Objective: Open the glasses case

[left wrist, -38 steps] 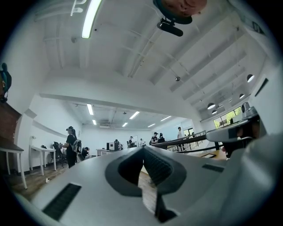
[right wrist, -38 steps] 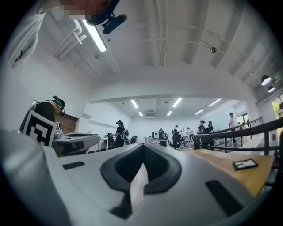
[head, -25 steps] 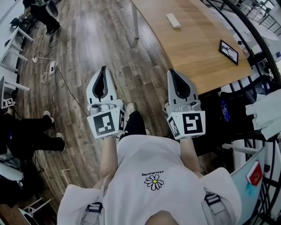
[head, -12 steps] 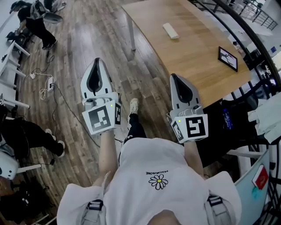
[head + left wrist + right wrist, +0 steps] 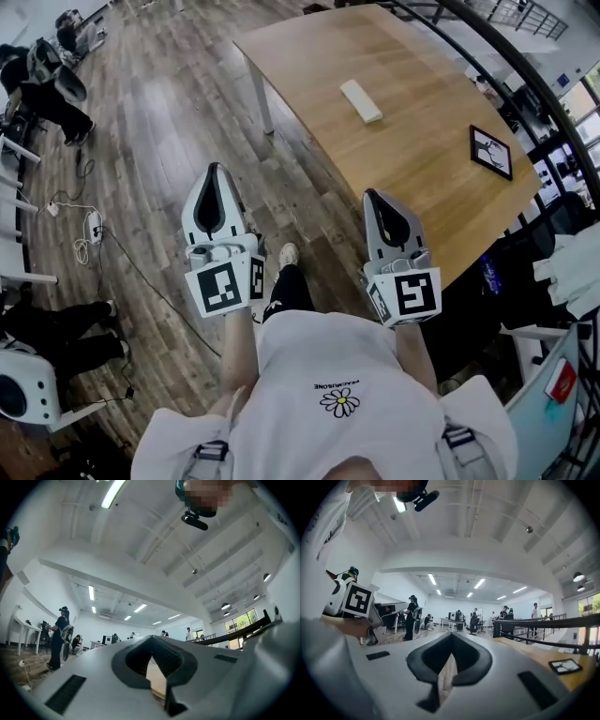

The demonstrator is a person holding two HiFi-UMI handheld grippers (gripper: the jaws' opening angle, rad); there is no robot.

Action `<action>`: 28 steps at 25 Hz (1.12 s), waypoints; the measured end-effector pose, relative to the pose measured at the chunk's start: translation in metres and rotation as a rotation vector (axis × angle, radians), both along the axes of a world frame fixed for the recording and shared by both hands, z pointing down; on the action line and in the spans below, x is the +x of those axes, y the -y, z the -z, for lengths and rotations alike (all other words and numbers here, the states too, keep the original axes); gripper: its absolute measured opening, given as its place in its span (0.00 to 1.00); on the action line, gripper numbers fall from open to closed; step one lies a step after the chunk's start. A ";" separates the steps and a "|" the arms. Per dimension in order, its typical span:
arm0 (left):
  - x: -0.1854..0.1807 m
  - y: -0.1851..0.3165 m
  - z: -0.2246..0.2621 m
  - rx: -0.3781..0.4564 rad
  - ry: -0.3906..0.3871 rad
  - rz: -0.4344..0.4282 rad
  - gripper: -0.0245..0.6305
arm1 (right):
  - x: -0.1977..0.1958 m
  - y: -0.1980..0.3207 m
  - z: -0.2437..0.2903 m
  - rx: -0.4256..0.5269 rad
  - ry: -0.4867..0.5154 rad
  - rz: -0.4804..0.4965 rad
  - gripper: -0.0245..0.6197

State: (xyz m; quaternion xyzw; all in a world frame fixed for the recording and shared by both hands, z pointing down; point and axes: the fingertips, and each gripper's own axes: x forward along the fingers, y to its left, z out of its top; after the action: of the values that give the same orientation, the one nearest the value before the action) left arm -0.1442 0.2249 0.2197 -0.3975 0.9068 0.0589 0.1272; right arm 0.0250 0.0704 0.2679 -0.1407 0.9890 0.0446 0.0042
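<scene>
The left gripper (image 5: 217,174) and the right gripper (image 5: 375,199) both have their jaws together, with nothing between them. The white case (image 5: 361,100) lies on the table (image 5: 427,173), well ahead of both grippers and untouched.

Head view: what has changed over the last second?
The person has stepped toward the table, so it and the white case on it now sit lower and nearer in view. The left gripper and right gripper stay shut, empty, held out ahead. The case and black frame lie untouched.

left claw (image 5: 215,177) closed and empty, right claw (image 5: 382,201) closed and empty
</scene>
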 end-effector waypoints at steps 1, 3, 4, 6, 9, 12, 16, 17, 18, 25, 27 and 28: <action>-0.016 0.014 0.002 -0.005 0.001 -0.024 0.06 | -0.017 0.010 0.002 -0.001 -0.005 -0.014 0.05; -0.046 0.043 0.005 -0.018 0.006 -0.076 0.06 | -0.050 0.030 0.005 0.002 -0.013 -0.042 0.05; -0.060 0.058 0.007 -0.026 0.011 -0.101 0.06 | -0.066 0.040 0.008 0.004 -0.015 -0.055 0.05; -0.084 0.084 0.010 -0.042 0.026 -0.150 0.06 | -0.094 0.060 0.013 0.009 -0.014 -0.083 0.05; -0.114 0.118 0.017 -0.042 0.037 -0.220 0.06 | -0.130 0.088 0.019 0.014 -0.006 -0.135 0.05; -0.140 0.143 0.020 -0.037 0.010 -0.282 0.06 | -0.156 0.109 0.023 -0.005 -0.001 -0.189 0.05; -0.167 0.168 0.012 -0.056 -0.013 -0.340 0.06 | -0.174 0.130 0.023 -0.022 -0.004 -0.256 0.05; -0.170 0.174 0.010 -0.056 -0.021 -0.352 0.06 | -0.175 0.134 0.022 -0.025 -0.008 -0.268 0.05; -0.171 0.178 0.008 -0.058 -0.025 -0.362 0.06 | -0.175 0.138 0.021 -0.026 -0.012 -0.277 0.05; -0.167 0.212 0.009 -0.038 0.047 -0.405 0.06 | -0.175 0.168 0.012 -0.023 -0.017 -0.308 0.05; -0.169 0.220 0.013 -0.032 0.049 -0.410 0.06 | -0.178 0.174 0.011 -0.020 -0.019 -0.310 0.05; -0.171 0.223 0.013 -0.029 0.046 -0.412 0.06 | -0.178 0.176 0.011 -0.022 -0.020 -0.310 0.05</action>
State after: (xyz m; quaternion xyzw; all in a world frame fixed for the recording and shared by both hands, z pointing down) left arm -0.3148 0.0016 0.2063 -0.5775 0.8040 0.0613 0.1274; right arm -0.1532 -0.1054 0.2571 -0.2914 0.9559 0.0353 -0.0141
